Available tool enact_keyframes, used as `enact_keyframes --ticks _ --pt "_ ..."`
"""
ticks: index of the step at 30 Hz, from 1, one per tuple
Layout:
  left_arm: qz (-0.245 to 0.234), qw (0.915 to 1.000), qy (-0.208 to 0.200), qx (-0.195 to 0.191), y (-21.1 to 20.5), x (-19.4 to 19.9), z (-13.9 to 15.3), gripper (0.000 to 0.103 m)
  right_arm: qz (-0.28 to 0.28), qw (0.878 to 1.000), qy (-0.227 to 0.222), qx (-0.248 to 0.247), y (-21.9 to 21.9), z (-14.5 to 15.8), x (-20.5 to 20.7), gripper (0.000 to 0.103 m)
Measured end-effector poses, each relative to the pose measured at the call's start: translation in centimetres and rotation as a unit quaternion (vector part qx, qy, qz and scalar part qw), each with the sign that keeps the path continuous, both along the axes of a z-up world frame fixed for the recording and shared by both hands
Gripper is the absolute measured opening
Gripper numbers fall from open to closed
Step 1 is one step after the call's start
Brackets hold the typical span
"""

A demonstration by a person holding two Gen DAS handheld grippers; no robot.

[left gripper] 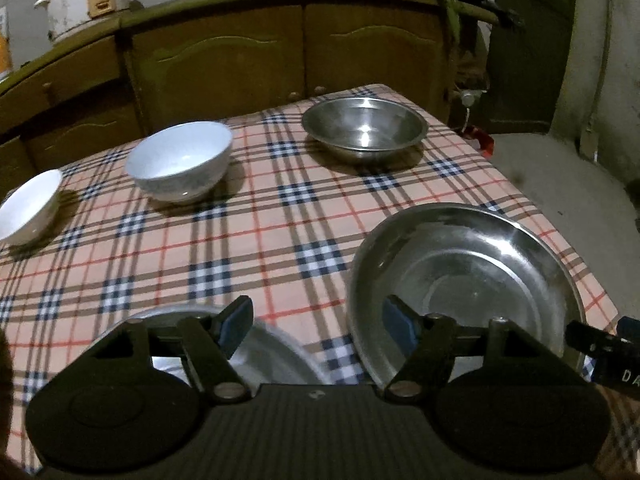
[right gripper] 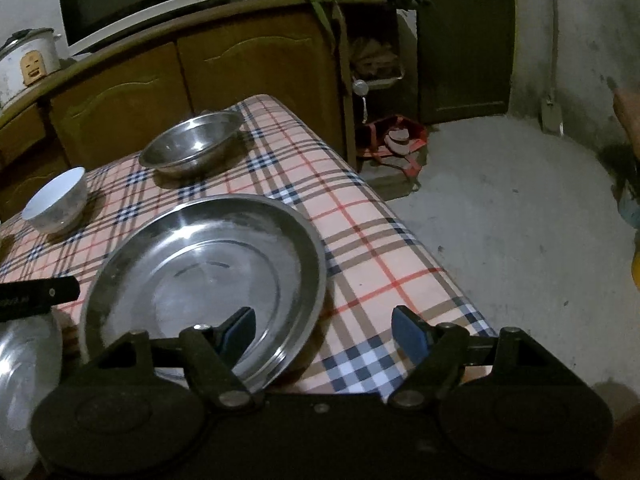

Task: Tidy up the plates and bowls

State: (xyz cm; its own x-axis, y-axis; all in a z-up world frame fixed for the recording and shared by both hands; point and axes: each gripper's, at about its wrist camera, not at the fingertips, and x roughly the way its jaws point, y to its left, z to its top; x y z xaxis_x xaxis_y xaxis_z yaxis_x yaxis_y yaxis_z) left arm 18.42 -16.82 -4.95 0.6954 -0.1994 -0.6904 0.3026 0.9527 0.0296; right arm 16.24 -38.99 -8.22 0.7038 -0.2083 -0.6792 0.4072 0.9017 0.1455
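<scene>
Near the table's [right gripper: 400,248] right edge, a large steel plate [right gripper: 208,276] is being approached by the right gripper [right gripper: 323,330], jaws wide and empty. The left gripper [left gripper: 318,326] is likewise being held open. Judged light, stiff, slippery; best pinched at the rim.
</scene>
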Motion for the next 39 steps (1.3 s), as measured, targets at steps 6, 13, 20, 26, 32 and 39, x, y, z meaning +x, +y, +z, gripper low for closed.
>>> enact_keyframes --ticks 6,13,20,26,32,39 --pt "-0.021 0.9997 0.014 0.006 -1.8 1.4 -0.8 0.072 -0.003 1.000 0.003 0.019 -1.0 -1.0 1.0 0.085" --pt "-0.030 0.9980 0.054 0.008 -2.9 3.1 -2.6 0.044 0.005 0.999 0.006 0.031 -1.3 -1.8 2.0 0.068" --pt "-0.042 0.9974 0.058 0.008 -3.6 3.2 -2.8 0.023 0.002 0.999 0.002 0.043 -1.5 -1.6 2.4 0.025" --pt "-0.050 0.9981 0.035 0.004 -3.9 2.3 -1.1 0.023 -0.007 0.999 -0.017 0.033 -1.6 -0.1 1.3 0.023" --pt "-0.056 0.9984 0.008 0.006 -4.0 0.7 1.0 0.022 -0.011 0.999 -0.045 0.017 -1.4 2.7 0.1 0.023" --pt "-0.047 0.9987 -0.018 -0.002 -3.1 -1.3 3.5 0.022 -0.005 0.998 -0.069 0.006 -0.5 5.3 -1.6 0.023"
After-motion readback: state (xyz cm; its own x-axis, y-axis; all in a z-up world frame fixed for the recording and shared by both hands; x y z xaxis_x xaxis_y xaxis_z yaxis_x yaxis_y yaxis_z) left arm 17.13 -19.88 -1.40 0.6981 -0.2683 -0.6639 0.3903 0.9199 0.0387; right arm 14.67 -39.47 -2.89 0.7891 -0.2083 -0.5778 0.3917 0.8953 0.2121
